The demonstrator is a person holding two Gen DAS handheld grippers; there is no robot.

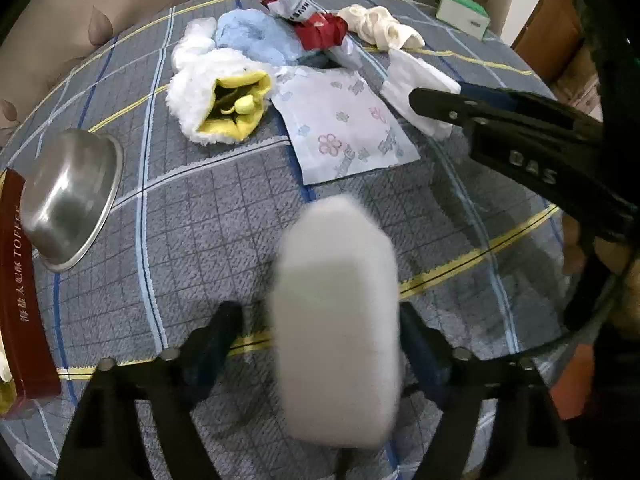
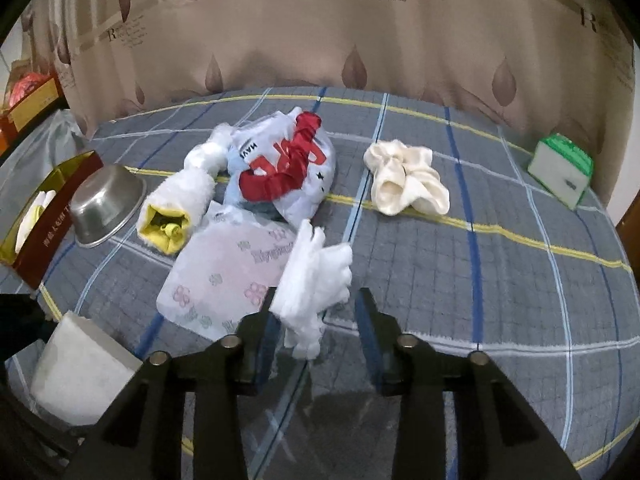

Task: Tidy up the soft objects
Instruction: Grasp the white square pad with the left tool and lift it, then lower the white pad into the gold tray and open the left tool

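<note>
In the left wrist view my left gripper (image 1: 320, 320) is shut on a white sponge block (image 1: 336, 312), blurred and held just above the checked cloth. That block (image 2: 80, 364) shows at the lower left of the right wrist view. My right gripper (image 2: 316, 316) stands open over a fluffy white cloth piece (image 2: 316, 276). The piece lies on the table and brushes the left finger (image 2: 260, 328), with a gap to the other. Behind lie a floral tissue pack (image 2: 228, 276), a white fuzzy glove with yellow lining (image 2: 172, 208), a red-and-white plastic bag (image 2: 288, 168) and cream socks (image 2: 404, 184).
An upturned steel bowl (image 1: 72, 196) and a dark red toffee box (image 1: 20, 280) sit at the left. A light blue towel (image 1: 260, 36) lies at the back, and a green-and-white box (image 2: 560, 172) at the far right. A curtain hangs behind the round table.
</note>
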